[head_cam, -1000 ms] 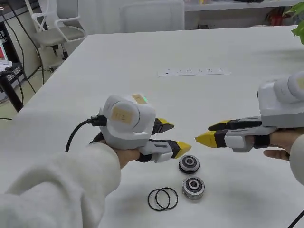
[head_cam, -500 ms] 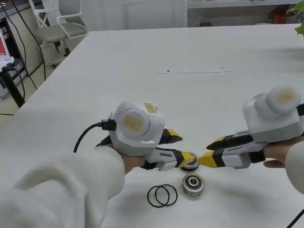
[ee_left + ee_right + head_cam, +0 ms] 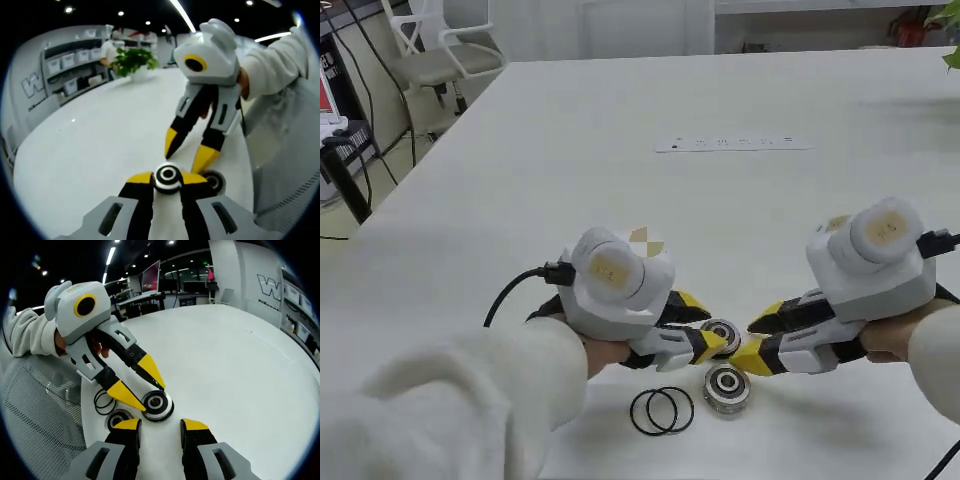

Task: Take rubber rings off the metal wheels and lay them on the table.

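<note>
Two pale stickers on the housing of my left gripper (image 3: 713, 326) are too blurred to read, and so is the print on the white power strip (image 3: 733, 144) lying farther back on the worktop (image 3: 570, 180). The one piece of writing I can make out is a big letter W (image 3: 32, 85) on the wall, seen in both gripper views. Farthest left of the task's things, the two rubber rings (image 3: 662, 411) lie flat and overlapping on the worktop, close to my sleeve and just beside the near wheel (image 3: 727, 388), which sits flat with nothing gripping it. Next to it, the far wheel (image 3: 722, 335) is between my left jaws. In the left gripper view their yellow tips press its rim from both sides (image 3: 167, 176), and the right gripper view shows the same clamp (image 3: 157, 404). To the right, my right gripper (image 3: 741, 345) points in towards that wheel with its jaws a narrow gap apart and nothing between them, the tips just short of the wheel and the near wheel half hidden by one jaw (image 3: 119, 420). A second ago both grippers hung above the wheels, well apart. Half a second ago the left tip was only reaching the far wheel. Now the left jaws have closed round it and the right gripper has come down and in. The rings and the near wheel lie as before.
</note>
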The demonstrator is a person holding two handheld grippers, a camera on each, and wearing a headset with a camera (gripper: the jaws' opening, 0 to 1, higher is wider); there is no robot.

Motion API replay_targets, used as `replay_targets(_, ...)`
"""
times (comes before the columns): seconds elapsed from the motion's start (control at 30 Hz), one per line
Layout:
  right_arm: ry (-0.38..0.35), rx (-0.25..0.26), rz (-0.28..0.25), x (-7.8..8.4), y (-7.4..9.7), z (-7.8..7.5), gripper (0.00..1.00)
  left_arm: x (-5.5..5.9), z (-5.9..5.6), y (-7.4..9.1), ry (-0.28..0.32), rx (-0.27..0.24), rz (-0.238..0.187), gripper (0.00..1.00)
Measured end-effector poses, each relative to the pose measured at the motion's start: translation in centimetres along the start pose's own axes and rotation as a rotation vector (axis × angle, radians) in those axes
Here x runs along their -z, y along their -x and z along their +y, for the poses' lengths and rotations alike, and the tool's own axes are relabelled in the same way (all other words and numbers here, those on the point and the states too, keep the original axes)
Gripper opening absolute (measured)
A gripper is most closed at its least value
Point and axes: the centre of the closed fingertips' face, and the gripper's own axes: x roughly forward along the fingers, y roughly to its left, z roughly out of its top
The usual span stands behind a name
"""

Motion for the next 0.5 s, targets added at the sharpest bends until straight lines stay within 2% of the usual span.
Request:
replay_targets(0.23, -0.003, -0.013, -0.003, 0.04, -0.31, 0.33, 0.31, -0.10, -0.24, -0.18, -0.019, 0.009, -0.004, 0.15)
replay_targets(0.33, -0.004, -0.021, -0.022, -0.43, -0.35, 0.50, 0.31, 0.14, -0.38, -0.29, -0.047, 0.009, 0.012, 0.14)
replay_targets(0.5, 0.011, -0.010, -0.034, -0.81, -0.61, 0.52, 0.31, 0.11, -0.27, -0.30, -0.026, 0.009, 0.006, 0.14)
